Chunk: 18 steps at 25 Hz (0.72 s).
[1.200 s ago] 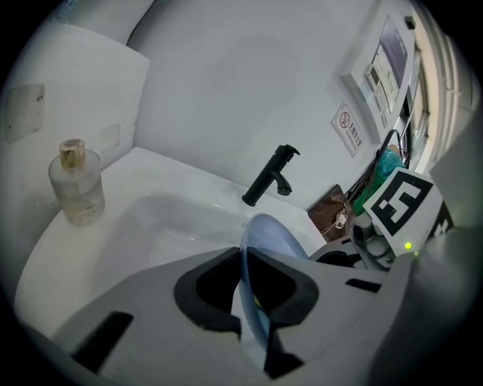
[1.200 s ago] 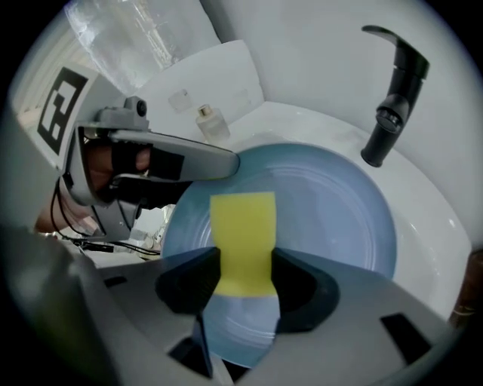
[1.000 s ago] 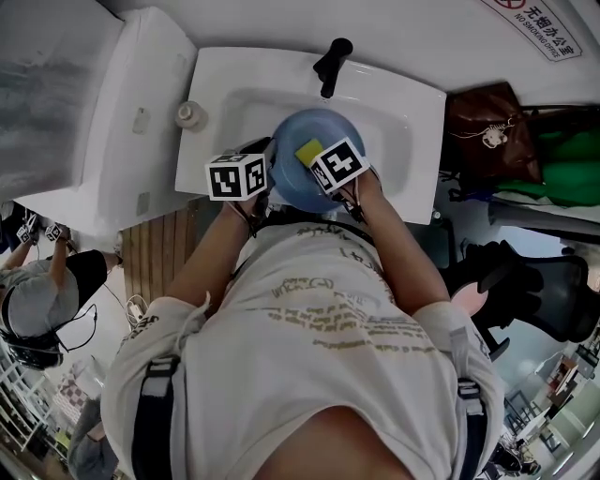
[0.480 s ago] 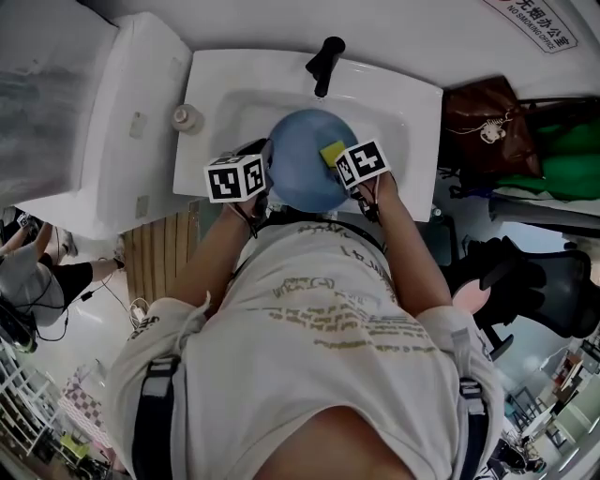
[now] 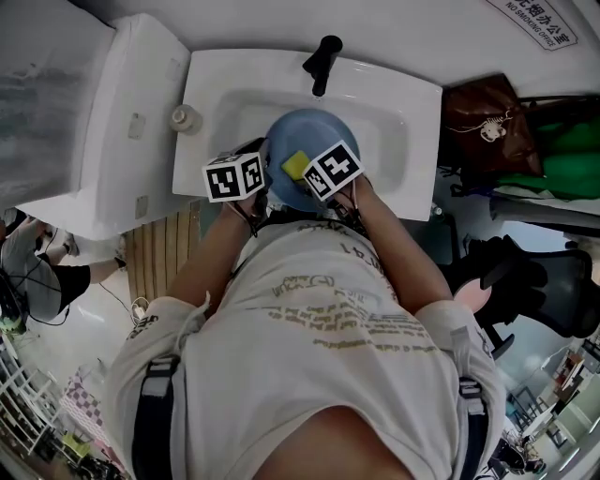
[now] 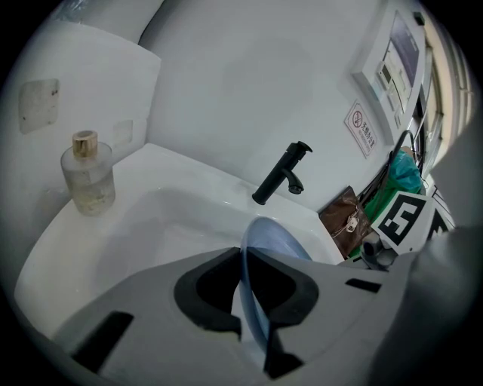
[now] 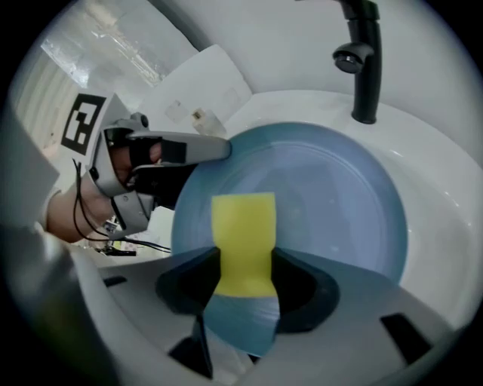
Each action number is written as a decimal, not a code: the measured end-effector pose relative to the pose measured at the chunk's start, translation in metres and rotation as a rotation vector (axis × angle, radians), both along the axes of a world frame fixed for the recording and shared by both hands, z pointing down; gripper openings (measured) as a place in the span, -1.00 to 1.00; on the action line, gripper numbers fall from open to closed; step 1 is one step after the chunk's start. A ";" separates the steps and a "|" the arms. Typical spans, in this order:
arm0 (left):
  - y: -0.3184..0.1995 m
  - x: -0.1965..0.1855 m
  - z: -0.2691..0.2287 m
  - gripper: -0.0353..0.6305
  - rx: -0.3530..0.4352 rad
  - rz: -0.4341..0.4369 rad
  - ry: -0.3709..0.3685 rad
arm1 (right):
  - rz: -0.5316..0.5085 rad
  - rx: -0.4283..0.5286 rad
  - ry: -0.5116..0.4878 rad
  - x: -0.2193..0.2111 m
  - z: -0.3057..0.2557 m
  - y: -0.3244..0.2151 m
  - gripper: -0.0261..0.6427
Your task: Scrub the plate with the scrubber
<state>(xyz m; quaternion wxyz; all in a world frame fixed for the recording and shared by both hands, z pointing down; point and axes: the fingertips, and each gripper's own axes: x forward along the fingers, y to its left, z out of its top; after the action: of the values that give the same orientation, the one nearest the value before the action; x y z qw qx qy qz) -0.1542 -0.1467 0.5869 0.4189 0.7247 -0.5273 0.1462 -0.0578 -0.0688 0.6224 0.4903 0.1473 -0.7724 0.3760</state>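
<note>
Two grippers are working over one white sink (image 5: 412, 122). The left gripper's (image 6: 249, 320) jaws are clenching the rim of a single blue plate (image 6: 278, 240) and holding it above the basin. The right gripper's (image 7: 243, 283) jaws are squeezing one yellow scrubber (image 7: 243, 226), whose free end is lying against the plate's face. Only the right gripper view is showing scrubber and plate meeting. The left gripper view is showing the plate edge-on and, from the side, one gold-capped bottle (image 6: 87, 181) standing on the sink's ledge. One black tap (image 5: 322, 64) is rising behind the basin. The head view alone is taking in two bags, one brown (image 5: 487, 122) and one green (image 5: 562, 155), a no-smoking sign (image 5: 539, 23) on the white wall and a second person (image 5: 33, 277) at the left edge.
</note>
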 end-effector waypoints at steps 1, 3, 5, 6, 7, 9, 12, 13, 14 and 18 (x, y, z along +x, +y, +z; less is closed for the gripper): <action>0.000 0.000 0.000 -0.77 0.000 -0.002 0.005 | -0.010 -0.015 -0.032 -0.008 -0.003 0.005 -0.28; 0.001 -0.001 0.002 -0.78 -0.006 -0.002 0.007 | -0.026 -0.032 -0.077 -0.017 -0.006 0.012 -0.28; 0.002 -0.002 0.004 -0.77 -0.017 0.005 0.001 | -0.029 -0.035 -0.096 -0.019 -0.006 0.015 -0.28; 0.002 -0.003 0.005 -0.78 -0.020 0.009 0.001 | -0.025 -0.037 -0.104 -0.018 -0.006 0.015 -0.28; 0.002 -0.004 0.005 -0.77 -0.021 0.012 0.001 | -0.020 -0.040 -0.113 -0.018 -0.006 0.014 -0.28; 0.002 -0.003 0.007 -0.77 -0.025 0.022 0.003 | -0.018 -0.038 -0.134 -0.016 -0.007 0.015 -0.28; 0.002 0.000 0.009 -0.77 -0.035 0.035 0.001 | -0.004 -0.005 -0.186 -0.013 -0.014 0.014 -0.28; 0.002 0.000 0.010 -0.77 -0.040 0.034 -0.001 | 0.012 0.017 -0.210 -0.012 -0.018 0.011 -0.28; 0.001 0.000 0.010 -0.77 -0.045 0.032 -0.002 | 0.032 0.045 -0.239 -0.011 -0.023 0.008 -0.28; 0.001 0.001 0.015 -0.77 -0.072 0.017 -0.005 | 0.142 0.149 -0.339 0.004 -0.042 -0.006 -0.29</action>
<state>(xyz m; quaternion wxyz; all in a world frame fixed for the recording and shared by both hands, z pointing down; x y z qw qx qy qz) -0.1528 -0.1456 0.6018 0.4419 0.7133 -0.5165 0.1706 -0.0536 -0.0745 0.5807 0.3134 0.1719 -0.8572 0.3707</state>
